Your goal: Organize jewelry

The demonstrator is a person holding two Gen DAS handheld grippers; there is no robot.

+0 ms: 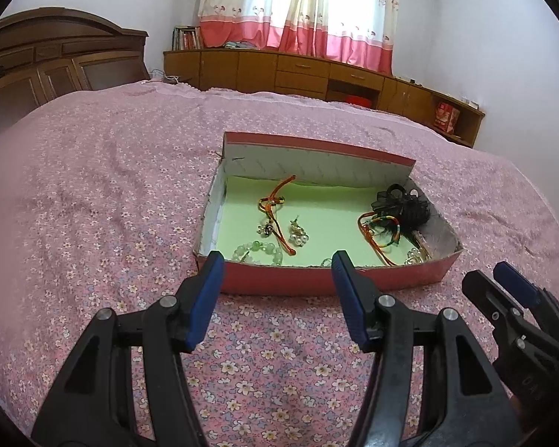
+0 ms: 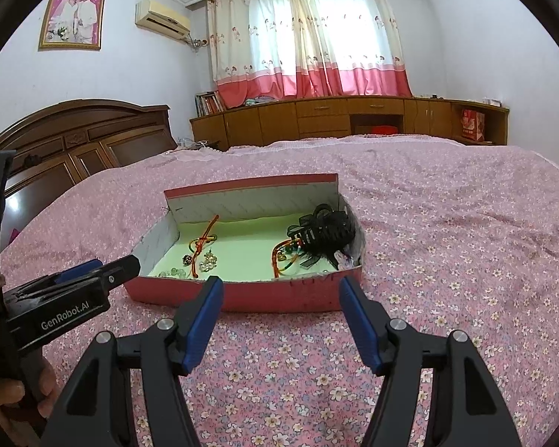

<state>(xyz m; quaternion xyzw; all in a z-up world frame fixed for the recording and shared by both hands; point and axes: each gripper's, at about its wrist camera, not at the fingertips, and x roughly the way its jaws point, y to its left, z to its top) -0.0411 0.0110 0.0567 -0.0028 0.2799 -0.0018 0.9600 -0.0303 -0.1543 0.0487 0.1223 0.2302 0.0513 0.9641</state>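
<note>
A shallow red cardboard box (image 1: 298, 279) with a pale green floor lies on the bed; it also shows in the right wrist view (image 2: 279, 294). Inside are a red-orange cord bracelet (image 1: 275, 205), pearl earrings (image 1: 298, 232), a green bead bracelet (image 1: 259, 251), a multicoloured cord bracelet (image 1: 376, 238) and a black hair clip (image 1: 406, 205). My left gripper (image 1: 277, 260) is open and empty, just in front of the box's near wall. My right gripper (image 2: 279, 285) is open and empty, also in front of the box, right of the left one.
The pink floral bedspread (image 1: 130, 205) covers the bed all round the box. A dark wooden headboard (image 2: 74, 138) stands at the left. A long wooden cabinet (image 2: 335, 119) runs under the curtained window beyond the bed.
</note>
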